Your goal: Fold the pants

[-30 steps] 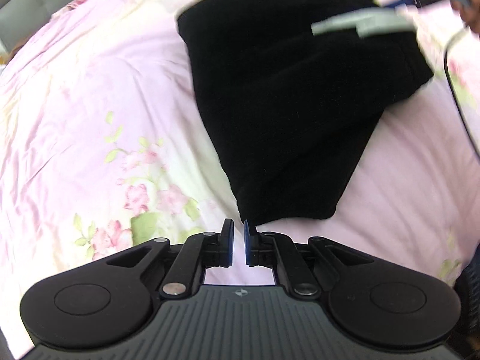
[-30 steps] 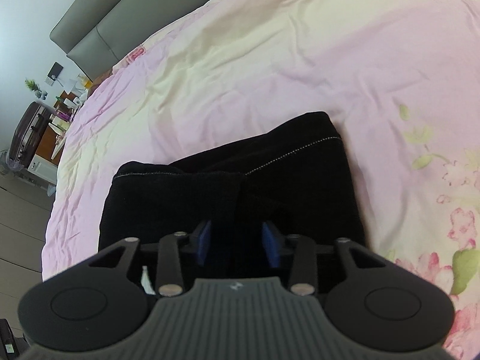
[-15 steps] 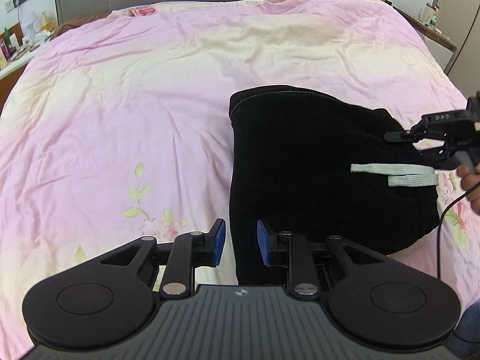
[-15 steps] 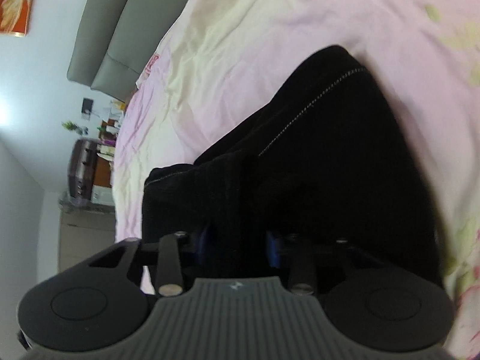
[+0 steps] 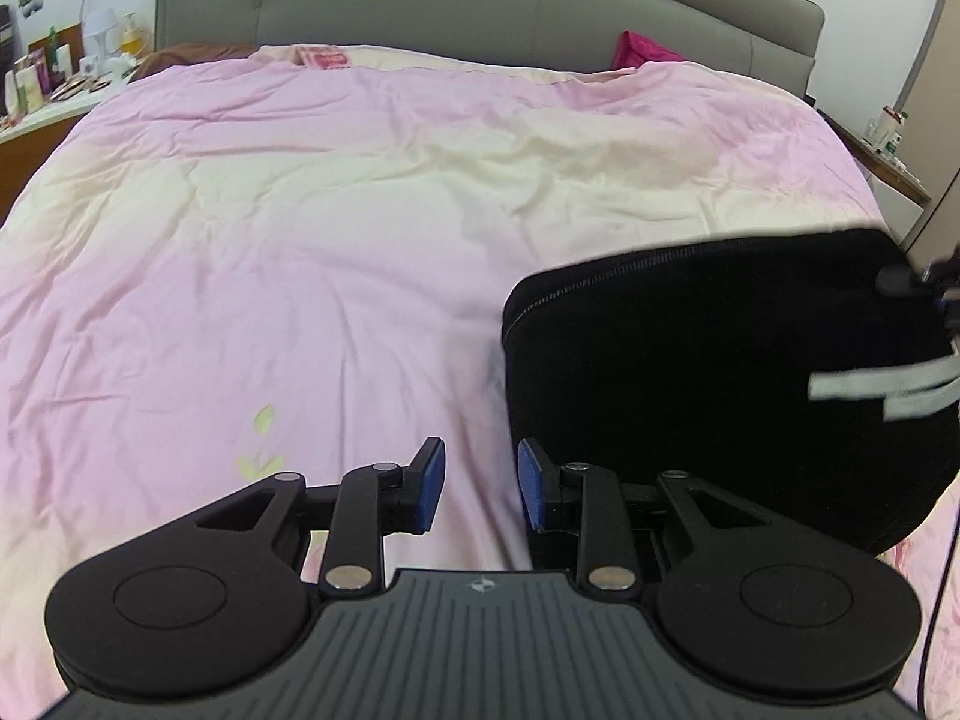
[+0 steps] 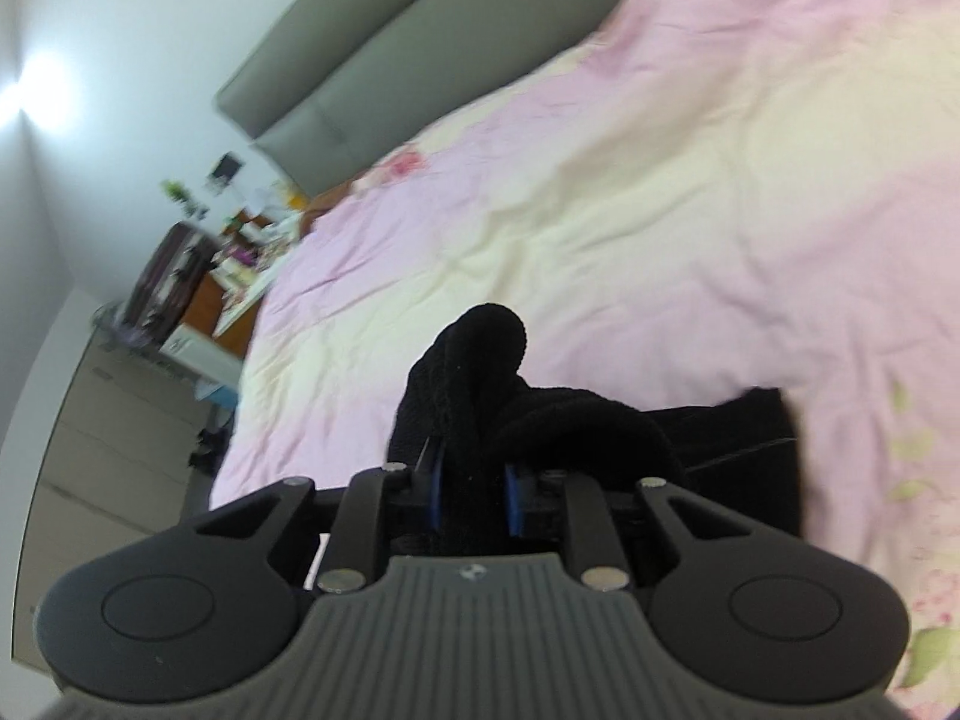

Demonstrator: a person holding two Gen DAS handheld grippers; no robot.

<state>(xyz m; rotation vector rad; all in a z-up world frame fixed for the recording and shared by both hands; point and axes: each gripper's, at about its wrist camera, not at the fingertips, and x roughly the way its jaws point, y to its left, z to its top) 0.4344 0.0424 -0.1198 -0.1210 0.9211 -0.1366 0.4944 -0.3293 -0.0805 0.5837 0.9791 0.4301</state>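
Observation:
The black pants (image 5: 690,372) are folded into a thick bundle at the right of the left wrist view, their pale drawstring (image 5: 882,390) hanging out. My left gripper (image 5: 480,480) is open over the bare pink duvet (image 5: 300,240), just left of the bundle, with nothing between its fingers. The right gripper (image 5: 918,282) shows at the bundle's far right edge. In the right wrist view the jaws of my right gripper (image 6: 471,480) are closing on a bunched fold of the pants (image 6: 474,360), which bulges up above the pads and is raised off the duvet (image 6: 660,210).
A grey padded headboard (image 5: 480,18) runs along the far side of the bed, with a magenta cloth (image 5: 645,51) against it. A cluttered nightstand (image 5: 36,90) stands at the far left and a side table (image 5: 888,144) at the far right.
The left gripper opened, let go of the pants' corner and drew back to the left. The right gripper closed on the bundled fabric and rose with it.

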